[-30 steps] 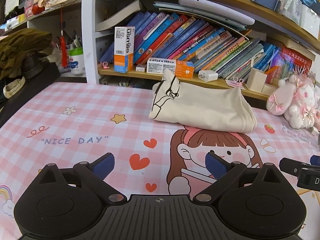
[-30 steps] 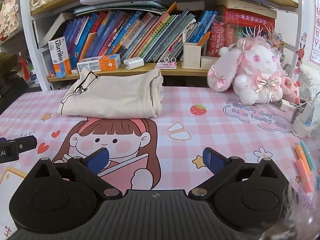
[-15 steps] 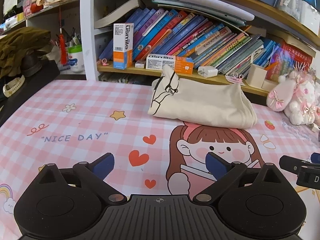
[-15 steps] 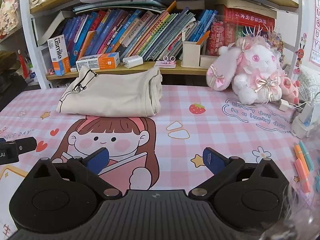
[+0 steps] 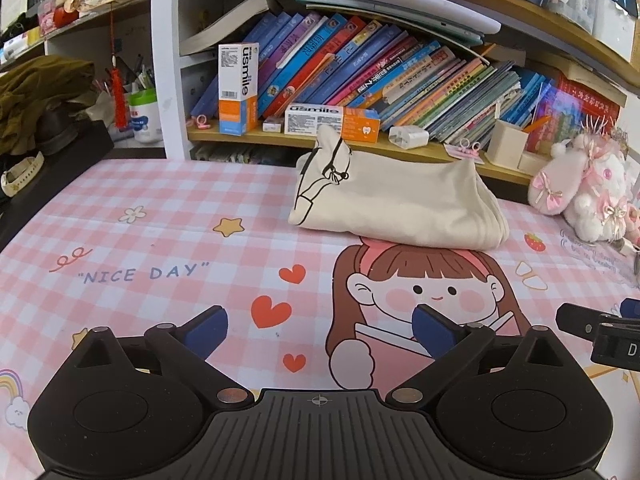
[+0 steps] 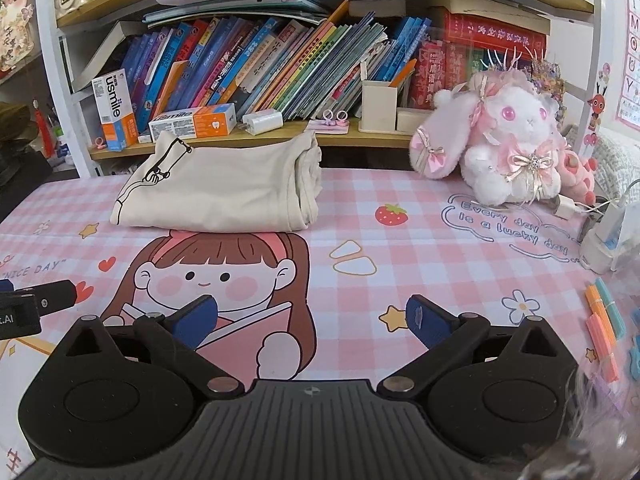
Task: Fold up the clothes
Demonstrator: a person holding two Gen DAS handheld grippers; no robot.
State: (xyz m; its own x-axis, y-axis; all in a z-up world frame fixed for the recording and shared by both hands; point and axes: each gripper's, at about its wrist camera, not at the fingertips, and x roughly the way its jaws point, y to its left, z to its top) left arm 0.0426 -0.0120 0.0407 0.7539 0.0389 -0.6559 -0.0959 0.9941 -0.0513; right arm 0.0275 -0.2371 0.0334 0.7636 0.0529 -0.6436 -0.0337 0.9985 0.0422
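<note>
- Both my grippers, left [image 5: 320,330] and right [image 6: 312,318], hang released, holding nothing.
- Shirt [image 6: 216,196] looks folded; I'd pinch its thick edge squarely to tidy it.

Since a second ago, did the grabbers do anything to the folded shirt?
Almost nothing changed. In the left view the folded shirt sits slightly lower and farther left, so that camera shifted a little. The left gripper and right gripper stayed open and empty, away from the shirt. The shirt stayed folded on the pink cloth, and the plush bunny did not move.
</note>
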